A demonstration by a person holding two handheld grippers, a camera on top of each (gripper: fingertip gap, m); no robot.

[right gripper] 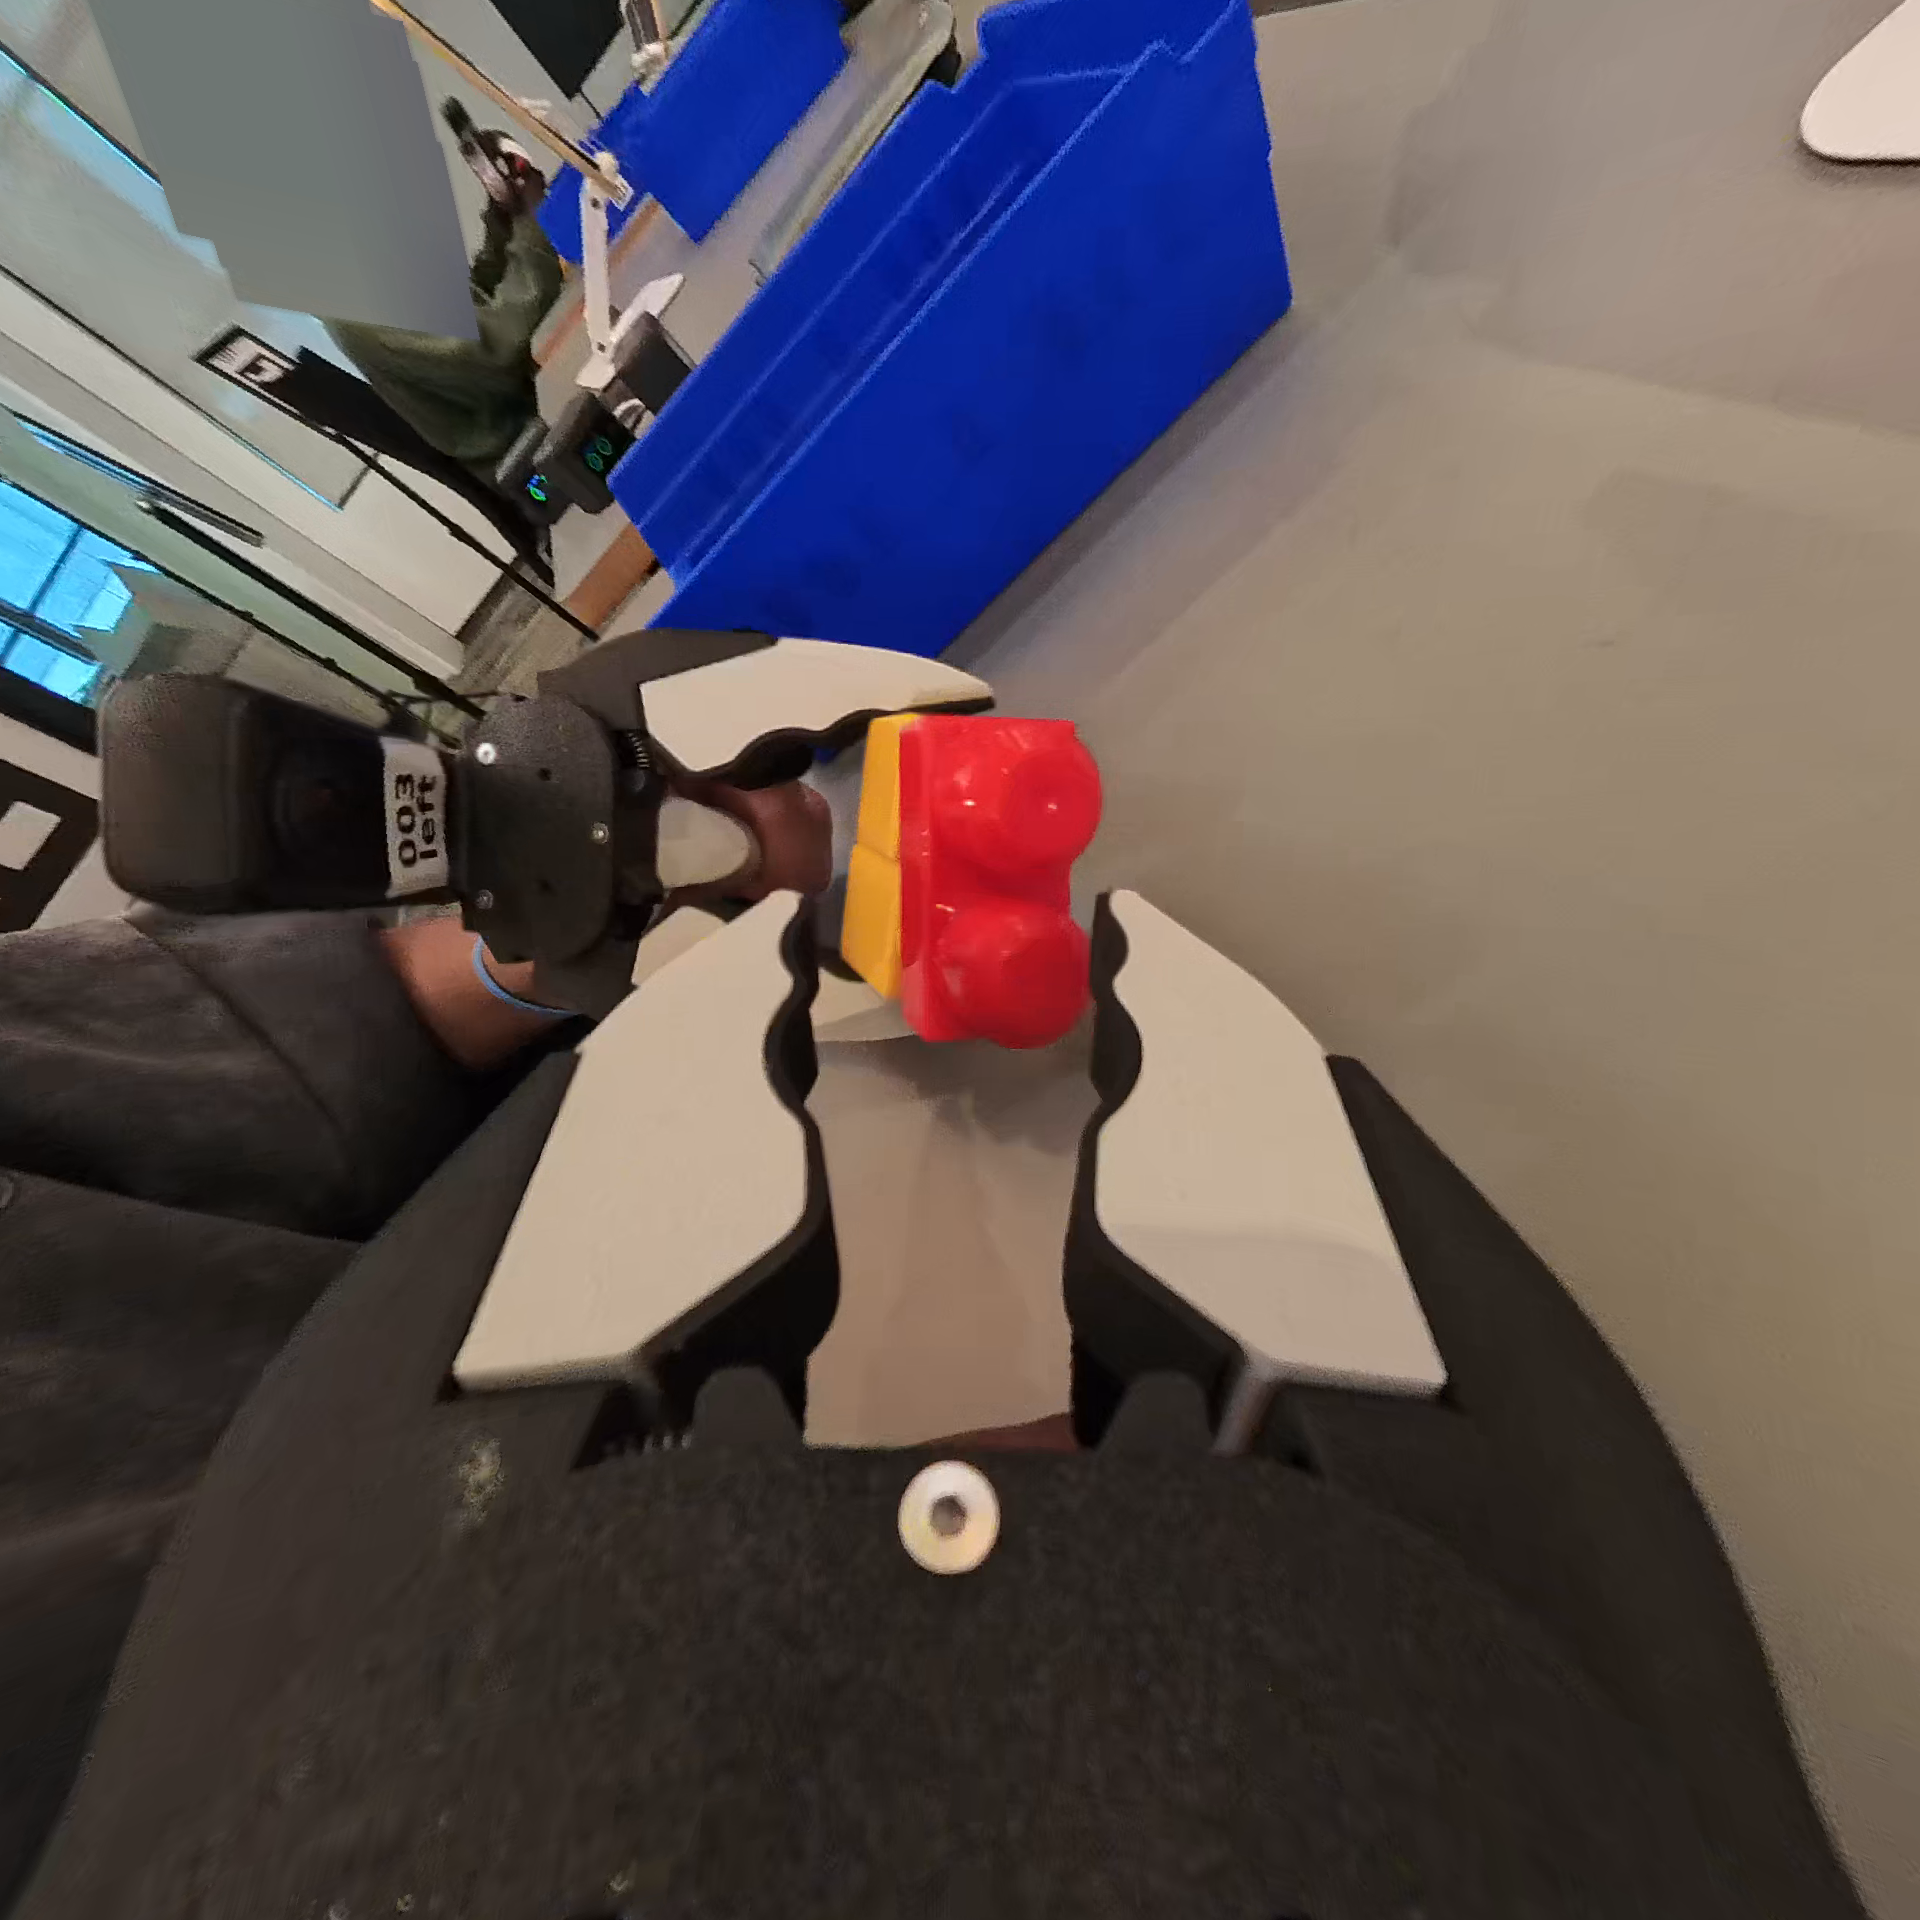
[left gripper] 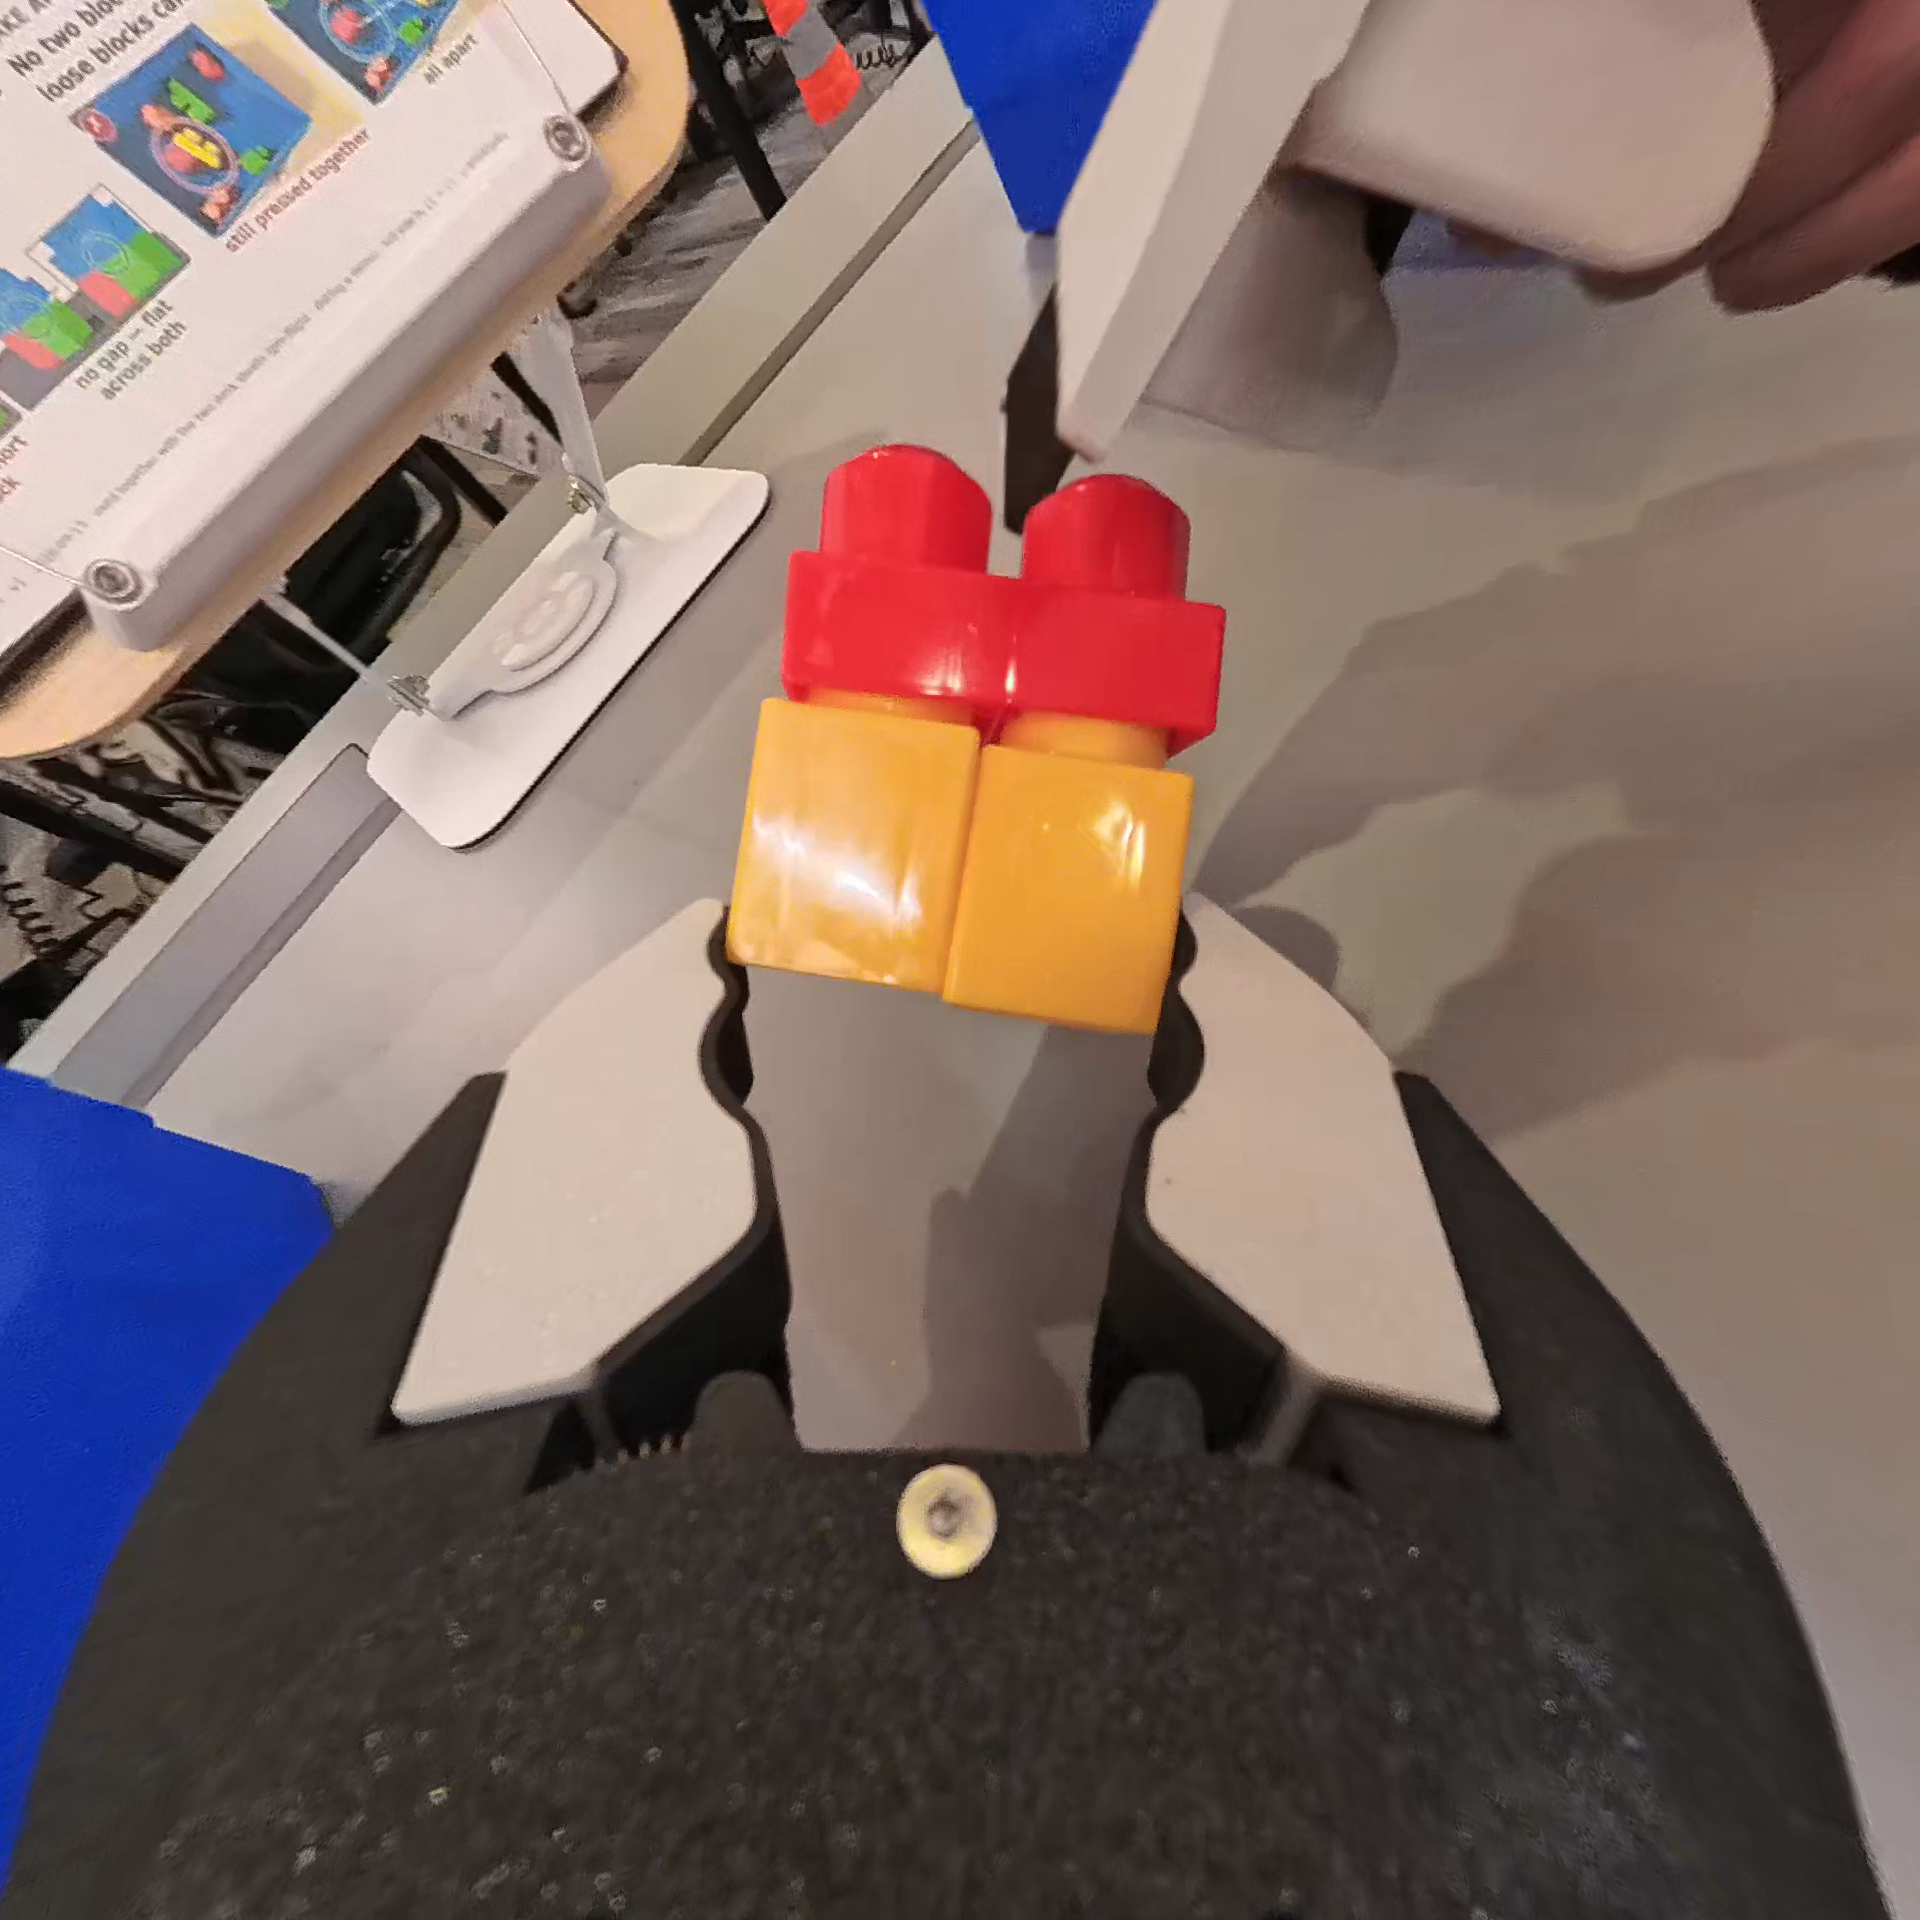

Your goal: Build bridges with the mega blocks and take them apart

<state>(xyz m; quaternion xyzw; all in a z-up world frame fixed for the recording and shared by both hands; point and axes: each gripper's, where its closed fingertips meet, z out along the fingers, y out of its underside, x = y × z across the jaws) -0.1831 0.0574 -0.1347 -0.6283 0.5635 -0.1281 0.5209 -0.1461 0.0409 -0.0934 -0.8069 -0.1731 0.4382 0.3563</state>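
Mega blocks (left gripper: 966,790), red over yellow, clamped in left tool (left gripper: 954,940).

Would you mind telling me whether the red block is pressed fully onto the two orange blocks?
Not fully seated: in the left wrist view, the red two-stud plastic block shows orange studs beneath it, above the two orange plastic blocks.

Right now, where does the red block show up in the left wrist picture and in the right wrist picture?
Left wrist view: the red block sits just above centre, studs up, pressed onto two orange blocks held at the left gripper fingertips.
Right wrist view: the red block is at centre, studs facing the camera, just beyond the open right gripper.
Shared landmark: the blue bin, also seen at the top edge.
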